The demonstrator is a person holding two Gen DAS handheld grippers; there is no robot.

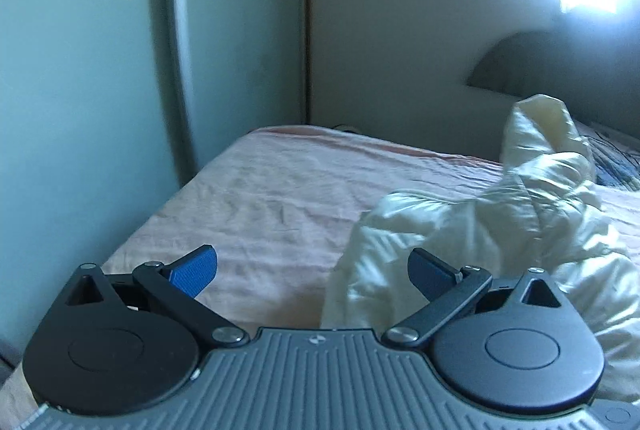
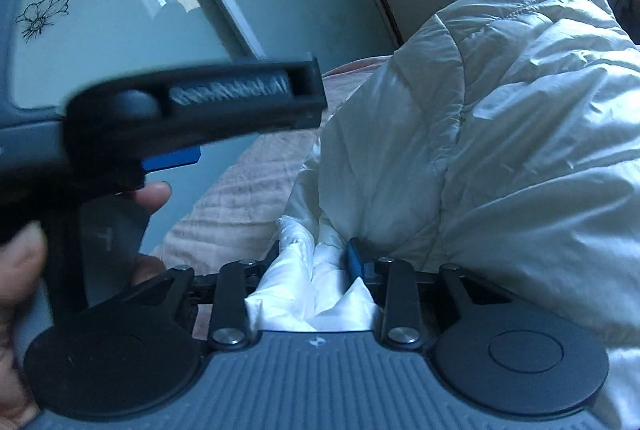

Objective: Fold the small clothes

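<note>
Left wrist view: the left gripper (image 1: 312,272) is seen spread wide above the pink bedsheet (image 1: 260,198), nothing lying between its blue pads (image 1: 194,270); the cream puffer jacket (image 1: 500,214) is heaped on the bed to its right, one fold reaching up beside the right-hand pad. In the right wrist view, the white lining (image 2: 312,290) of that jacket is bunched between the fingers of the right gripper (image 2: 314,262). Whether the fabric is pinched or merely lies in the gap cannot be told, since only one blue pad (image 2: 354,258) is visible. The left gripper, held by a hand (image 2: 24,270), appears blurred at upper left. The step in hand is judged to be gathering and spreading the crumpled garment; no fold is yet made. A second edge must next be caught by the free left claw so the jacket can be pulled flat.
</note>
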